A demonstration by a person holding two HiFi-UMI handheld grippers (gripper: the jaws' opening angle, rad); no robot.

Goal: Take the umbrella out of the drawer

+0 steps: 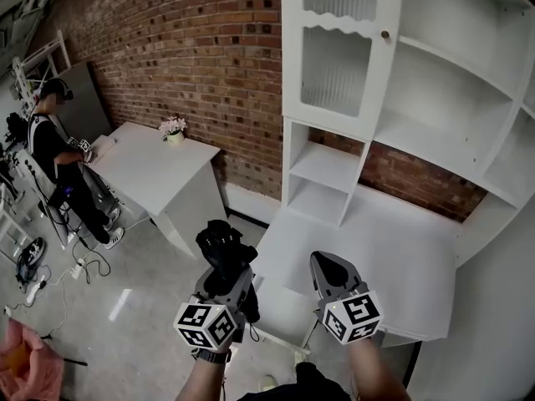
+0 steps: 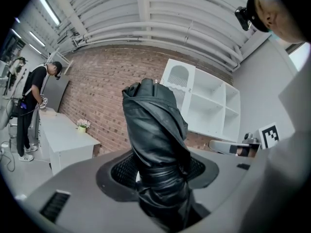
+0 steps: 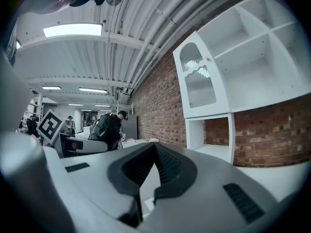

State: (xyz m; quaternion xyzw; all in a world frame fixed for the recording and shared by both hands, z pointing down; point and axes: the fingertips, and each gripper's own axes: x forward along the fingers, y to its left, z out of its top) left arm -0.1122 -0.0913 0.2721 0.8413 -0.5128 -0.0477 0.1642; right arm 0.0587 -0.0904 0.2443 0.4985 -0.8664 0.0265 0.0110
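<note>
Head view: umbrella (image 1: 224,242) in left gripper (image 1: 227,269)

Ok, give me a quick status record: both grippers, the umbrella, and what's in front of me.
left gripper: fingers closed on the umbrella
umbrella: black, folded and strapped, sticking out past the fingers
right gripper: fingers together, nothing between them
in front: white desk, top bare
behind desk: white shelf unit against the brick wall
bystander: person standing at a second white table, far left
</note>
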